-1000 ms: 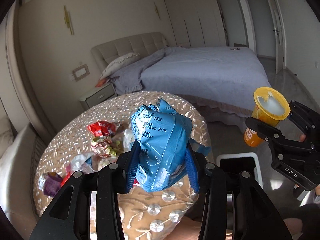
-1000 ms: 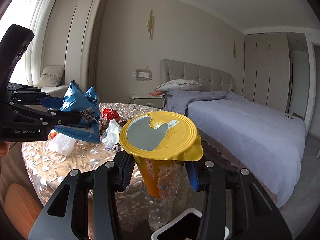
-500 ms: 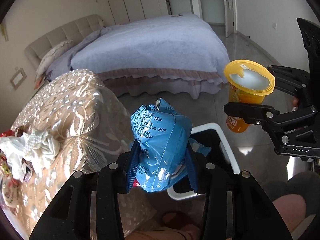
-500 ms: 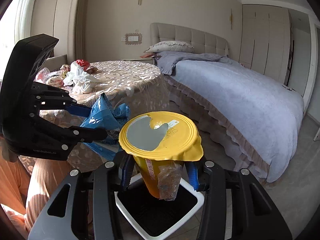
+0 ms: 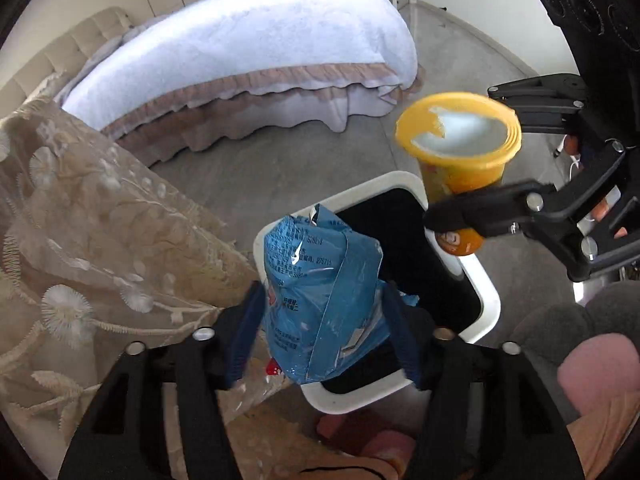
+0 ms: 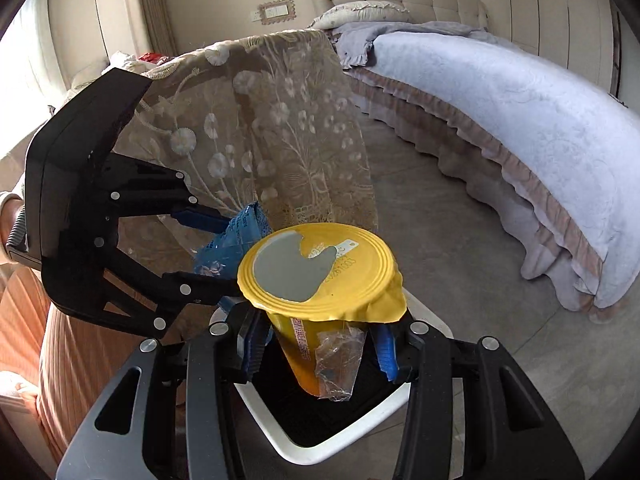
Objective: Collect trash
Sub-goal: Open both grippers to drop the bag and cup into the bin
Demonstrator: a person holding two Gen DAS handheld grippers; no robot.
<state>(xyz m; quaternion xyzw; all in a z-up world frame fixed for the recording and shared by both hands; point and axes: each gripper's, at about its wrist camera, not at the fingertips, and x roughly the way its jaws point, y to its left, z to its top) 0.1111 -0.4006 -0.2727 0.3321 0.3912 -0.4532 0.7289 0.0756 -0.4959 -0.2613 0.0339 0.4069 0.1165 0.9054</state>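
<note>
Blue snack bag (image 5: 320, 300): clamped in left gripper (image 5: 322, 328) — above bin (image 5: 486, 292).
Yellow cup (image 6: 316, 300): clamped in right gripper (image 6: 318, 346) — over bin.

Your left wrist cam sits right behind the left gripper (image 5: 324, 320), tilted down at the floor, with the blue bag (image 5: 320, 300) filling the close foreground and the bed (image 5: 248, 40) way back. Your right wrist cam does the same from behind the right gripper (image 6: 316, 344), super close on the yellow cup (image 6: 320, 272), facing the draped table (image 6: 260, 120). Both catch the white bin (image 5: 488, 292) (image 6: 424, 316), the table cloth, the bed, and each other's gripper.
</note>
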